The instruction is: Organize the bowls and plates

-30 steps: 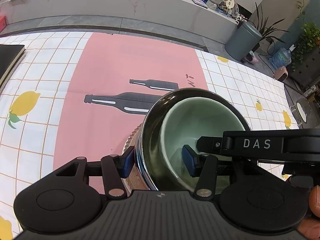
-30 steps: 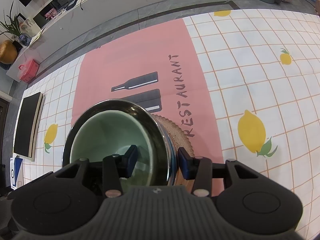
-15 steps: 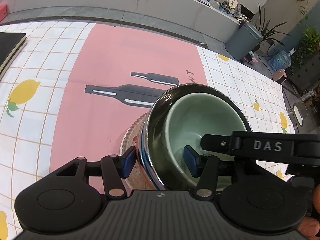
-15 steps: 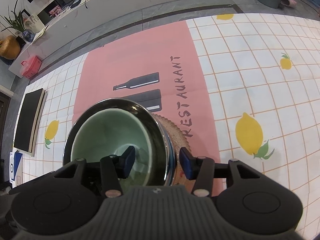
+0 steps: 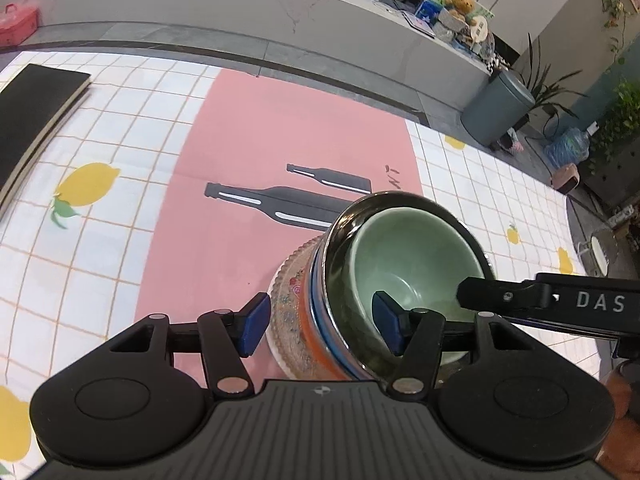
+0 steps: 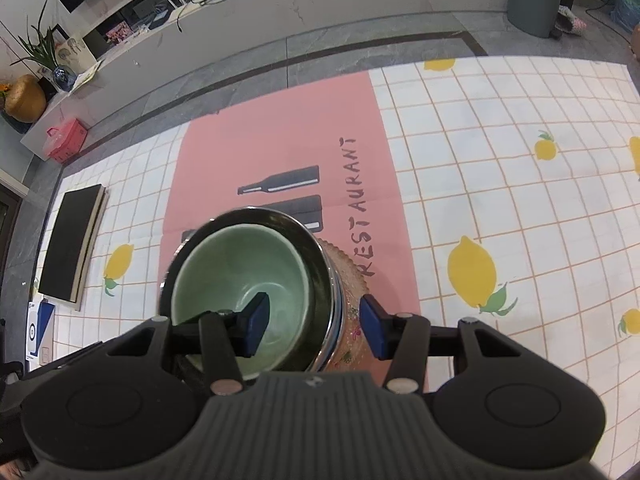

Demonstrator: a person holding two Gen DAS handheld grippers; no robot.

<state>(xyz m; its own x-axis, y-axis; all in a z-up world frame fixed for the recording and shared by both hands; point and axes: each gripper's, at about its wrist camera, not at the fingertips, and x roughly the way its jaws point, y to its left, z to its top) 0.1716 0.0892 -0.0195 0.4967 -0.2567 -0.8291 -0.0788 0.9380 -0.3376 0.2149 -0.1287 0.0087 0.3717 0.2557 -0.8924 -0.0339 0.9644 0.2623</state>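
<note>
A pale green bowl (image 5: 408, 260) sits nested in a shiny steel bowl (image 5: 344, 224), on a stack that includes a floral-rimmed plate (image 5: 290, 292). The stack stands on the pink mat. My left gripper (image 5: 320, 320) is open and straddles the stack's left wall, one pad inside the green bowl, one outside. My right gripper (image 6: 316, 320) is open and straddles the right wall of the green bowl (image 6: 240, 264) and the steel bowl (image 6: 316, 256), above the plate (image 6: 352, 280). The pads stand apart from the walls.
A pink mat (image 5: 256, 152) printed with bottles lies on a lemon-patterned checked tablecloth (image 6: 500, 184). A black book (image 5: 28, 120) lies at the far left (image 6: 70, 244). A grey bin (image 5: 496, 112) stands on the floor beyond the table.
Both grippers have opened wider around the stack's walls and drawn back and up a little. The stack of bowls has stayed in place on the mat.
</note>
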